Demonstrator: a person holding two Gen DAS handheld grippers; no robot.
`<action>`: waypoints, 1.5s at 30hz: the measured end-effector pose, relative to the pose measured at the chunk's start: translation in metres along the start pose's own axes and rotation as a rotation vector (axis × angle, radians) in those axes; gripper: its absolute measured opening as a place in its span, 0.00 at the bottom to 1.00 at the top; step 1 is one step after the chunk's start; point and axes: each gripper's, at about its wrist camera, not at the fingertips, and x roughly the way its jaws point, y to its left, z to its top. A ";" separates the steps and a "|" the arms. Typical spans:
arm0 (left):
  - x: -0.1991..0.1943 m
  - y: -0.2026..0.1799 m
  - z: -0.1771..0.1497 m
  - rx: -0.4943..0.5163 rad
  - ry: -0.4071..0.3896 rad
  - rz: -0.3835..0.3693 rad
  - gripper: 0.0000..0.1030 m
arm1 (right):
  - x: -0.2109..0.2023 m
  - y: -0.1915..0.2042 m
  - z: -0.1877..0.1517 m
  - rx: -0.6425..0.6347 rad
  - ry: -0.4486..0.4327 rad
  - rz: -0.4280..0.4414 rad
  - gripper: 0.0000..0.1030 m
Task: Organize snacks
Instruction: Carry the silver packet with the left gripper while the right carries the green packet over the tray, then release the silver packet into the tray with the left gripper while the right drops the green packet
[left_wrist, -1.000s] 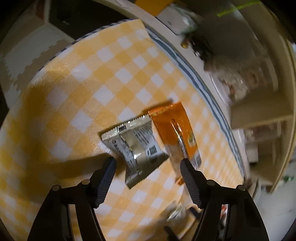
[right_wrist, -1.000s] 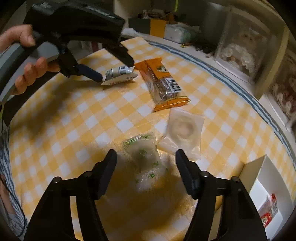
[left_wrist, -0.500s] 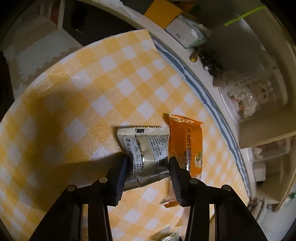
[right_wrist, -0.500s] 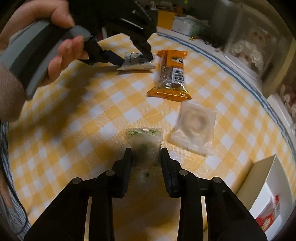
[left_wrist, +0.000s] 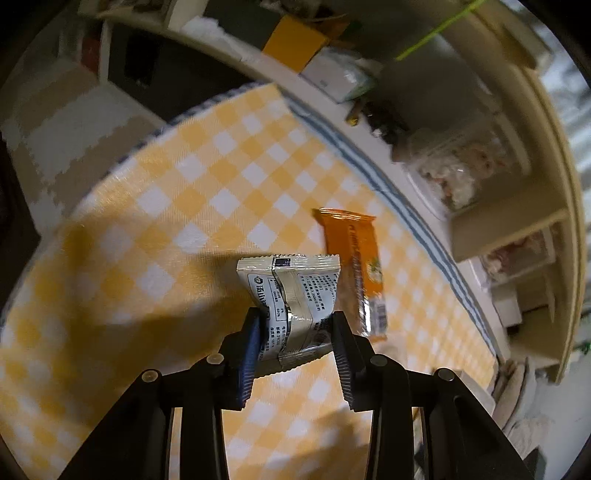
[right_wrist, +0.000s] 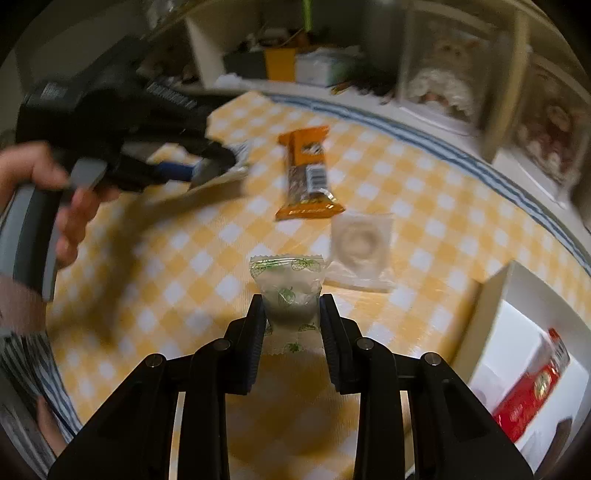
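— How far along is the sorting?

— Barely started. The left gripper (left_wrist: 295, 325) is clamped on a silver snack packet (left_wrist: 291, 291), lifted off the checked bench (left_wrist: 177, 206); the right gripper (right_wrist: 291, 314) pinches a clear green-printed candy packet (right_wrist: 290, 286).

— What's left?

— The orange bar (right_wrist: 308, 173) and the clear ring-snack pouch (right_wrist: 362, 247) lie mid-bench. Near right, the white box (right_wrist: 491, 306) holds one red packet (right_wrist: 532, 387).

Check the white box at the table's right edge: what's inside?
In the white box, a red snack packet leans against the white interior. The near wall and picture edge cover the rest; anything else inside cannot be seen.
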 end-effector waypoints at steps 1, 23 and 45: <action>-0.008 -0.003 -0.003 0.021 -0.007 -0.002 0.35 | -0.007 -0.001 0.000 0.019 -0.012 -0.007 0.29; -0.128 -0.097 -0.110 0.512 -0.129 -0.152 0.35 | -0.156 -0.034 -0.023 0.338 -0.261 -0.142 0.29; -0.001 -0.231 -0.164 0.754 0.007 -0.206 0.35 | -0.192 -0.174 -0.106 0.633 -0.310 -0.320 0.29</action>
